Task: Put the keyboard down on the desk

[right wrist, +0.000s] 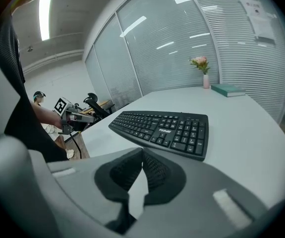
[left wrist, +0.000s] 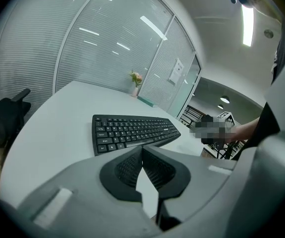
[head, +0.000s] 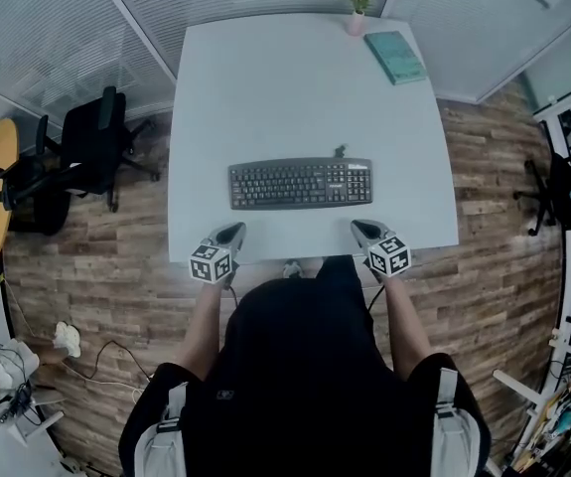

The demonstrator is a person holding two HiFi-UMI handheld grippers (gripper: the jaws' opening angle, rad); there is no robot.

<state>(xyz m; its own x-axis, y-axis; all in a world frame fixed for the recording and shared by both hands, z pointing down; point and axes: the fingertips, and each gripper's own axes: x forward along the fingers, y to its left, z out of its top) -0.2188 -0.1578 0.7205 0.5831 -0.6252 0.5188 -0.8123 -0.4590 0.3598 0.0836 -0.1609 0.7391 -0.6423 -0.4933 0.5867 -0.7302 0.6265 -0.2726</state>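
1. Keyboard point(head: 301, 183): black, full-size, one piece. It lies flat on the surface point(head: 265, 87) at the centre of the head view, with its long side across the frame. Nothing rests on it or touches it, so I judge it already set down.
2. Left claw point(head: 231, 233): below and left of the keyboard, at the near edge of the surface. It is clenched on nothing; in its own view point(left wrist: 142, 148) the jaws meet tip to tip, and the keyboard sits just ahead, apart from them.
3. Right claw point(head: 362, 230): below and right of the keyboard, at the same near edge. It is likewise clenched and empty point(right wrist: 142, 150), with the keyboard's right end near but clear of it.
4. Handling, as a judgement: a light, stiff plastic shell that should not sag when lifted. It is long and thin, so it would swing if held at one end only. The casing looks smooth and may slip. The keys give under pressure and make a poor place to grip.
5. Hold, as a judgement: take the two short ends, one claw on each, clamping the rim and not the keys. The front edge is a second choice.
6. Also present: a vase point(head: 356, 20) and a book point(head: 395, 56) at the top of the frame, well apart from the keyboard.
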